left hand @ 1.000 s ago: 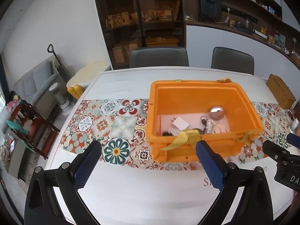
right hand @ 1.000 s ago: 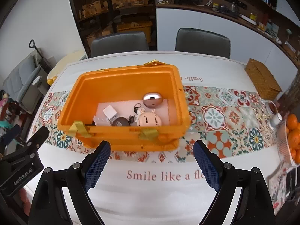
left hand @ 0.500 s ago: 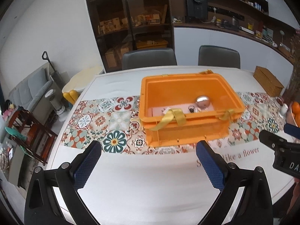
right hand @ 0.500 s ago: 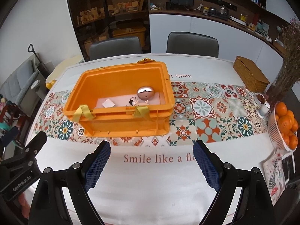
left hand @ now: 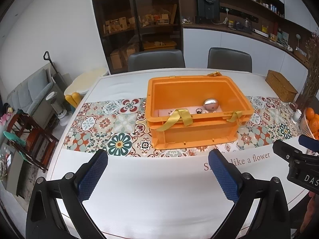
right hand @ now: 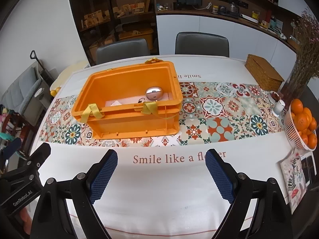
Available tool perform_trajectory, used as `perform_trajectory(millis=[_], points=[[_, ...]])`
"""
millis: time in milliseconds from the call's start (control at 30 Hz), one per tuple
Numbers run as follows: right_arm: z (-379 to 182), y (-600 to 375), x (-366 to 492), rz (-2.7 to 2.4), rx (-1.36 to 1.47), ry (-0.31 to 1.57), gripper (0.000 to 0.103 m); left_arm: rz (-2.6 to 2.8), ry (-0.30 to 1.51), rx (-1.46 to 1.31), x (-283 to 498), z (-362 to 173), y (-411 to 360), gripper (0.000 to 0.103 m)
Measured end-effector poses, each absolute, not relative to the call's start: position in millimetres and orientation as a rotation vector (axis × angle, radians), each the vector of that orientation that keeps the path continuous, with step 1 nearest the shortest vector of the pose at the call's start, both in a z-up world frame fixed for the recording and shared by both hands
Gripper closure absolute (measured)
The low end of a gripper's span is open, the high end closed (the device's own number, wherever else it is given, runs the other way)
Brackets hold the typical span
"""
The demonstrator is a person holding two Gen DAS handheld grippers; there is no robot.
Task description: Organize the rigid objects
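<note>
Worktop white-clothed, tiled runner across middle. Orange crate on runner, ahead of both claws, well apart. Near wall hides most contents; only silver dome, white card, tiny dark bits show, unclear. Left claw wide, empty. Right claw wide, empty. Both farther from crate than a second ago; fewer contents visible.

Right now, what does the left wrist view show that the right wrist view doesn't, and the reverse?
Only the left wrist view shows the wooden side table with a teal object. Only the right shows the full white basket of oranges and the complete "Smile like a flower" print. Both show the orange plastic crate, its shiny silver dome, and open fingers.
</note>
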State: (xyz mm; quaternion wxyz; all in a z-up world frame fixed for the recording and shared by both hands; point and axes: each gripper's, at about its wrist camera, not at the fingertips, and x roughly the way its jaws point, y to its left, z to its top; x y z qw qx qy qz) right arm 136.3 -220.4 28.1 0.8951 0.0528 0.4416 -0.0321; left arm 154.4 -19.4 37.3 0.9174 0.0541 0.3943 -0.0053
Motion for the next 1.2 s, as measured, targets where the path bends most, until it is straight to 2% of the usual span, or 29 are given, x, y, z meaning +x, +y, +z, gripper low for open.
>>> perform_trajectory(millis=[1200], points=[[25.4,-219.4,143.4,-0.06,0.104,0.915,0.013,-0.017,0.832,0.092,159.7,37.0,-19.9,0.0]])
